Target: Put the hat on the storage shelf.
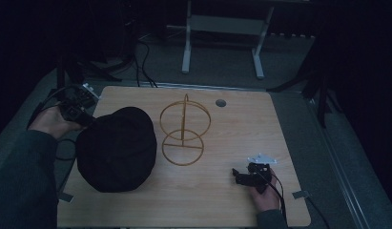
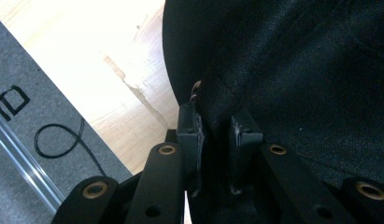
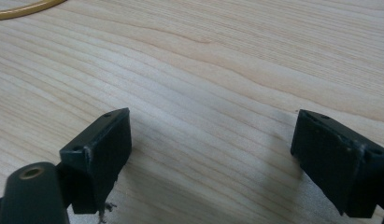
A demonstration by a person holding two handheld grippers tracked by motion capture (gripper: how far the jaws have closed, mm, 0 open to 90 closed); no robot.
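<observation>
Right, we start with the black hat (image 1: 116,149), a big dark dome of cloth lying on the left half of the wooden table (image 1: 232,129), its far edge reaching toward the table's left rim. Through the left gripper view we see its woven fabric (image 2: 292,70) up close, and a fold of its edge sits pinched between the two black jaws, so the left gripper (image 2: 218,135) is clamped on the hat. From the high view that left gripper (image 1: 81,117) comes in at the hat's upper left side, held by the person's left hand (image 1: 53,121), with a dark sleeve (image 1: 22,181) running down to the bottom corner. Just beside the hat, toward the middle of the table, stands a gold wire stand (image 1: 183,131): two rings joined by an upright post, one ring flat on the wood. We catch a sliver of that gold wire (image 3: 26,9) in the top corner of the right gripper view. Over on the right, near the front edge, the right hand (image 1: 265,195) holds the right gripper (image 1: 239,177) low over bare wood, well apart from hat and stand. Its jaws stand wide apart with nothing between them (image 3: 210,154). Beyond the table lies grey floor (image 1: 222,67) with white frame legs (image 1: 186,47) on it.
</observation>
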